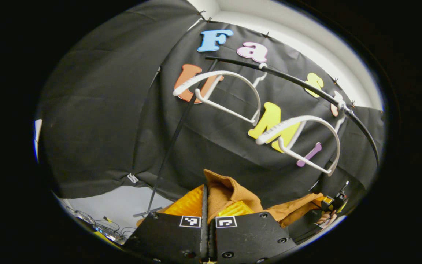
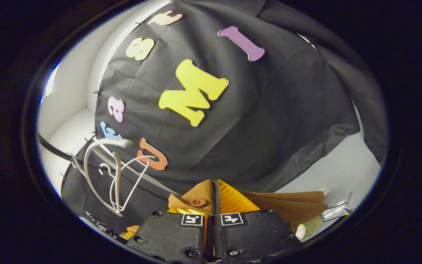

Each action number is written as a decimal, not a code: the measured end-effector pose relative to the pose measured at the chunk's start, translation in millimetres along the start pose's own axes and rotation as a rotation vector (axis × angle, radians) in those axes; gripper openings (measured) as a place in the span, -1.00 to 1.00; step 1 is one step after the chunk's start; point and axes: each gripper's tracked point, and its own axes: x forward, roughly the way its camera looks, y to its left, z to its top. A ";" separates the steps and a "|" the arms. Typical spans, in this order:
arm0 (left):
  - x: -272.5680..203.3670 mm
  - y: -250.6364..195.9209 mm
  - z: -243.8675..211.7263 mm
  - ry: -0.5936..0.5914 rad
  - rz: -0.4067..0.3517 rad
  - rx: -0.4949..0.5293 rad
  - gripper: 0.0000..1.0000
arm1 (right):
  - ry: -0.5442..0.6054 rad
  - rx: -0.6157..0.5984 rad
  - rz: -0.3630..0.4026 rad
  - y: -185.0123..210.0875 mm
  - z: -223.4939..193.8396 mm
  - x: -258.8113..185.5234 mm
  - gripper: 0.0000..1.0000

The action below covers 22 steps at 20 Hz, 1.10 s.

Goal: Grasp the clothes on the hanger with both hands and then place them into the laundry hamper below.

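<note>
A brown garment [image 1: 229, 194] is pinched between the fingers of my left gripper [image 1: 205, 200], which is shut on a fold of it. In the left gripper view the cloth stretches right to the other gripper [image 1: 333, 203] and the hand holding it. In the right gripper view my right gripper [image 2: 216, 194] is shut on the same brown garment [image 2: 288, 205], beside a button [image 2: 198, 202]. Two bare white hangers [image 1: 225, 91] [image 1: 302, 139] hang on a black rail [image 1: 299, 82] above the cloth. The hangers [image 2: 112, 172] also sit low at the left of the right gripper view.
A thin black rack pole [image 1: 174, 139] runs down to a foot on the pale floor [image 1: 115, 201]. Cables [image 1: 101, 223] lie on the floor at the lower left. Black cloth walls close in behind the rail.
</note>
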 end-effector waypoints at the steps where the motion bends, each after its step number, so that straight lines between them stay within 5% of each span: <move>1: -4.5 -4.8 -5.0 0.004 -0.008 0.010 -0.99 | 0.010 -0.025 -0.007 1.6 -8.8 -2.2 -0.91; 11: -39.1 -51.5 -42.2 0.062 -0.097 0.131 -0.98 | 0.124 -0.176 0.000 31.2 -94.2 -32.7 -0.91; 14: -43.1 -75.2 -52.6 0.081 -0.148 0.148 -0.87 | 0.162 -0.213 0.034 52.3 -116.1 -37.5 -0.91; 22: -53.3 -135.3 -61.6 0.108 -0.286 0.196 -0.98 | 0.271 -0.242 0.158 117.6 -172.1 -49.0 -0.91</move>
